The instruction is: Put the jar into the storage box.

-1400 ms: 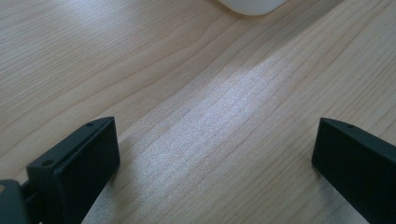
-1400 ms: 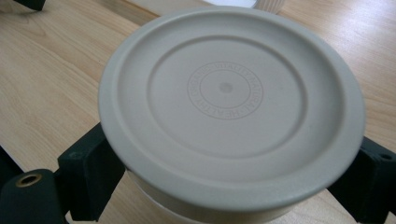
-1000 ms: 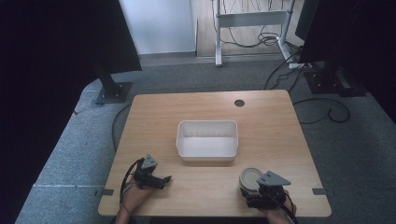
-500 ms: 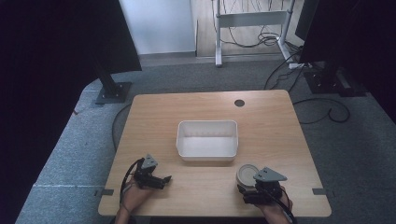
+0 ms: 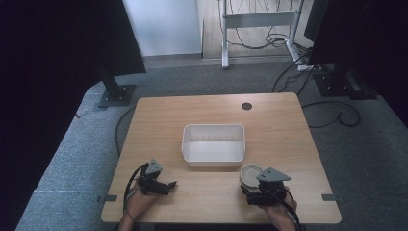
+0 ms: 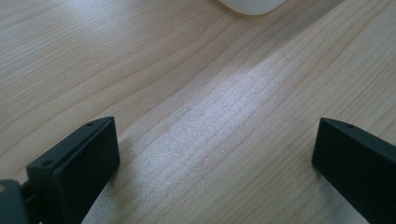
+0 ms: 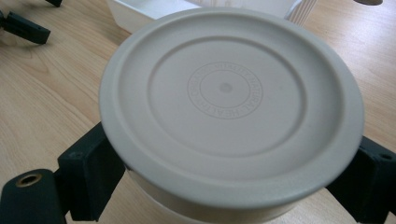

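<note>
A round beige container with a ribbed lid sits between the jaws of my right gripper, which is shut on its body just below the lid. In the high view that container is at the front right of the table, close to the near right corner of the white tub. My right gripper is held by a hand at the table's edge. At the front left, my left gripper rests low over the wood and points right. Its jaws stand open with bare wood between them.
The empty white rectangular tub stands at the table's middle; its corner lies ahead of the left gripper. A dark cable hole is at the far edge. Black monitor stands and cables surround the wooden table.
My right gripper has shifted slightly left and forward with the round container, toward the tub's corner. The left gripper has stayed where it was.
</note>
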`<move>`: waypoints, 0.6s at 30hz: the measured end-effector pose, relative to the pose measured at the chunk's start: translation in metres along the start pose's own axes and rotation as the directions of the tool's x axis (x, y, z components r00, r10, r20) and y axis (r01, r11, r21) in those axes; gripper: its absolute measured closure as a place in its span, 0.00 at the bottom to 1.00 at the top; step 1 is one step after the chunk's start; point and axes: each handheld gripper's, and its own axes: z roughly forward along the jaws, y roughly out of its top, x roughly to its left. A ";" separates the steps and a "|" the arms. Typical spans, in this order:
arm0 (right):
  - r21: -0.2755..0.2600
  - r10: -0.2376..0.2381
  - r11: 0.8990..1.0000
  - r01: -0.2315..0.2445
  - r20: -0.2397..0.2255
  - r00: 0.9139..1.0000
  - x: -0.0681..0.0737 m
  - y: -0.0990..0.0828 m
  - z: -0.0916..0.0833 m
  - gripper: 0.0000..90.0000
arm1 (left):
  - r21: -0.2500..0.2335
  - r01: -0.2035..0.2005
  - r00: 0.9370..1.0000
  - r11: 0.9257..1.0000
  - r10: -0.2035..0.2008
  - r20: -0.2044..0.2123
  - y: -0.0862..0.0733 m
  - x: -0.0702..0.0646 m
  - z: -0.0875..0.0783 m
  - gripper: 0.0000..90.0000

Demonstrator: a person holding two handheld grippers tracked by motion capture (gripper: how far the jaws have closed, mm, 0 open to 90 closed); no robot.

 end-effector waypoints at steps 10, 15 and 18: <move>-0.011 -0.006 1.000 0.006 -0.013 1.000 0.002 0.009 0.008 0.10 | 0.000 0.000 1.000 1.000 0.000 0.000 0.000 0.000 0.000 0.01; -0.014 -0.014 1.000 0.014 -0.021 1.000 0.005 0.015 0.013 0.10 | 0.000 0.000 1.000 1.000 0.000 0.000 0.000 0.000 0.000 0.01; -0.016 -0.021 1.000 0.020 -0.025 0.999 0.007 0.019 0.016 0.10 | 0.001 0.000 1.000 1.000 0.000 0.000 0.000 0.000 0.000 0.01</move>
